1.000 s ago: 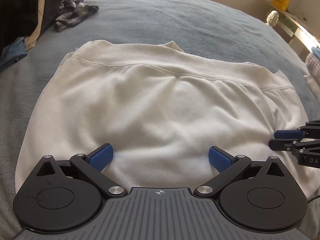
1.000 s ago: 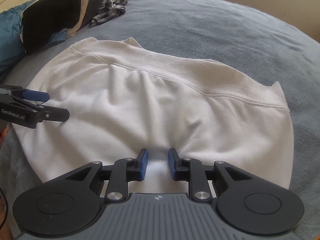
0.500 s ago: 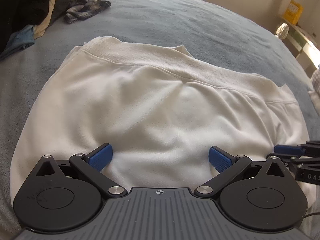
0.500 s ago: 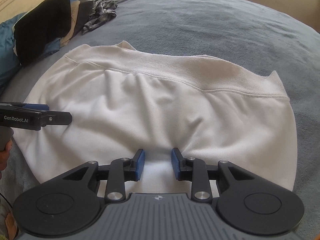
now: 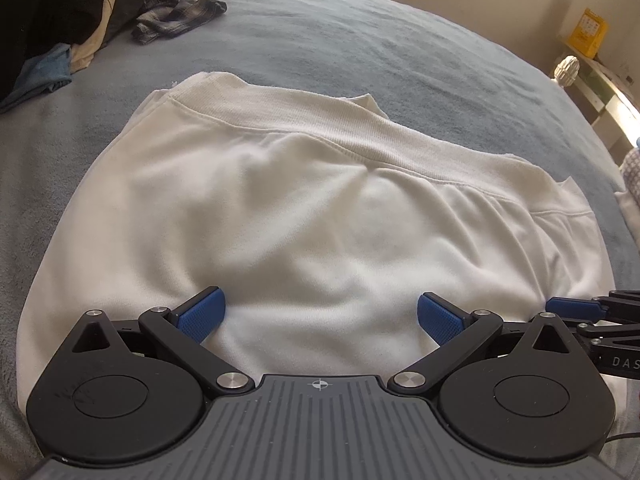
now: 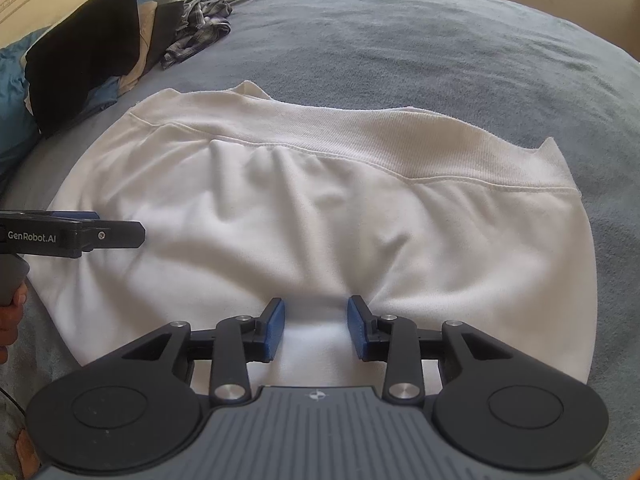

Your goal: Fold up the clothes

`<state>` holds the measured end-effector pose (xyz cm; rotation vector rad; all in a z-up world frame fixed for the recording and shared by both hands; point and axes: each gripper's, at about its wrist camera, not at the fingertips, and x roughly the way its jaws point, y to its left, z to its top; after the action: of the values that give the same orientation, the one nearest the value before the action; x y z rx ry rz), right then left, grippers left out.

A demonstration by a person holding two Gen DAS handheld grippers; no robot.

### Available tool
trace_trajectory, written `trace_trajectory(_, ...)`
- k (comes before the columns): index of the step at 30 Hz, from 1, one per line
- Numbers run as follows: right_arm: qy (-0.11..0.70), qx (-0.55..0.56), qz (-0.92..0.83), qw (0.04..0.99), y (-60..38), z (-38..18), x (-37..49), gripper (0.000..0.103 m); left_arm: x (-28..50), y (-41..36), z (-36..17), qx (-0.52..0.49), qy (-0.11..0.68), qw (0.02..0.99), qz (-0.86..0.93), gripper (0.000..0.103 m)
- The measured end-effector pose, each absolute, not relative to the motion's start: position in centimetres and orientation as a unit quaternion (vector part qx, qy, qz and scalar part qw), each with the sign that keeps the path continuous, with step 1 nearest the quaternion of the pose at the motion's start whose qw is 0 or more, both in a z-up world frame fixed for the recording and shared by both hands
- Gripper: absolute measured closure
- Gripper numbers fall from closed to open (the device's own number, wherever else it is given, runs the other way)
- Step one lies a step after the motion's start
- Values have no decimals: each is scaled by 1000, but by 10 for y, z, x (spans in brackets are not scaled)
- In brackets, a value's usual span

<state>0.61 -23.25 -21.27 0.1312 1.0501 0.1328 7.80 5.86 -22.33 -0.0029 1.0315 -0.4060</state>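
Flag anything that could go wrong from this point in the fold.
1. The left gripper is wide open, while the right gripper stands narrower: uneven grabs could skew the white garment.
2. Wrinkles near the ribbed band may get folded in.
3. The grippers sit close together and might collide.

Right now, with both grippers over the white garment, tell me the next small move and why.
Probably lower the right gripper and close it on the near edge of the white garment. Its jaws stand open over that edge with cloth between them, nothing gripped, and the left gripper is open too.
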Motion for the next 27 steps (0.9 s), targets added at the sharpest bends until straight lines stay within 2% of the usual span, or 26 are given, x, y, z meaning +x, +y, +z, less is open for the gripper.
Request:
trace_trajectory(1, 500, 66, 65, 861, -233, -213, 6, 61, 78, 58, -223, 0, 490, 851, -192, 0)
trace_trajectory(3, 499, 70, 72, 861, -232, -213, 6, 51, 77, 57, -223, 4, 489, 851, -190, 0)
trace_trajectory(8, 501, 55, 82, 860, -223, -214, 7, 40, 77, 54, -218, 16, 493, 852, -176, 0)
trace_trajectory(16, 499, 56, 89, 860, -222, -216, 7, 31, 78, 53, -204, 45, 467, 871, -146, 0)
trace_trajectory(24, 501, 38, 106, 858, -211, -217, 8, 12, 81, 49, -217, 66, 484, 863, -130, 0)
trace_trajectory(27, 499, 31, 109, 859, -208, -220, 7, 9, 81, 49, -219, 70, 486, 862, -129, 0)
